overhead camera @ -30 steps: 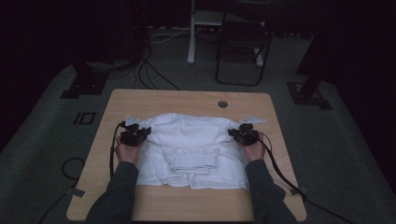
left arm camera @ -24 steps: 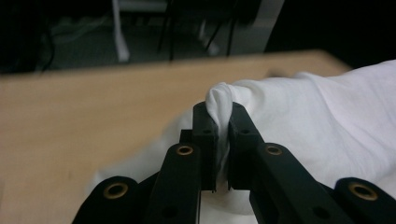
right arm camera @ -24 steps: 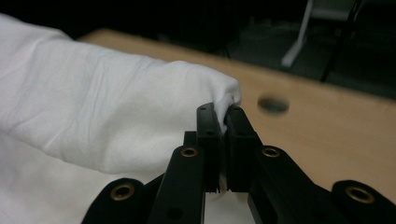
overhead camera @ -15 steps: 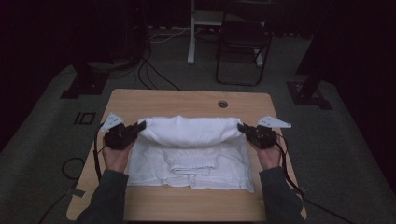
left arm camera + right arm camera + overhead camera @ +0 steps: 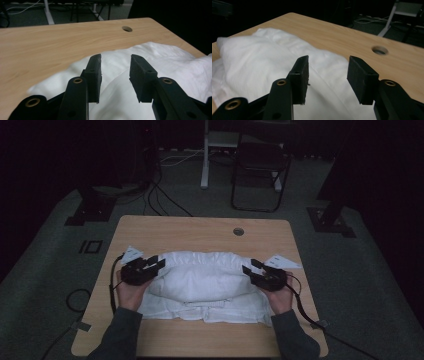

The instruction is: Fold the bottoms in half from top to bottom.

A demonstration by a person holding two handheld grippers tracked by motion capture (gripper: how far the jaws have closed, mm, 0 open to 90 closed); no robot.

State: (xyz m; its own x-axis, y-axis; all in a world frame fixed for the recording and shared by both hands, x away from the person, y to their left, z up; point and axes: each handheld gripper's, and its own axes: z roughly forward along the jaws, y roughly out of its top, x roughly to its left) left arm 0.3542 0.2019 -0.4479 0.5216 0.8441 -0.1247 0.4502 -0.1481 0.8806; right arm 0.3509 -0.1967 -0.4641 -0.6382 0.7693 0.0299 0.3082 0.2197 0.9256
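The white garment (image 5: 205,287) lies folded across the middle of the wooden table (image 5: 200,227), its upper half doubled over toward the bottom of the frame. A second ago both grippers pinched its far edge. Now the left gripper (image 5: 156,265), at centre-left of the high view, and the right gripper (image 5: 248,268), at centre-right, have just been opening — in each gripper view the black pads stand apart with nothing pressed between them, the cloth lying loose below. Both hands have carried the edge toward the lower frame and let go, so this fold looks finished. The bundle still puffs up along its top — I judge a flattening pass or another fold comes next.
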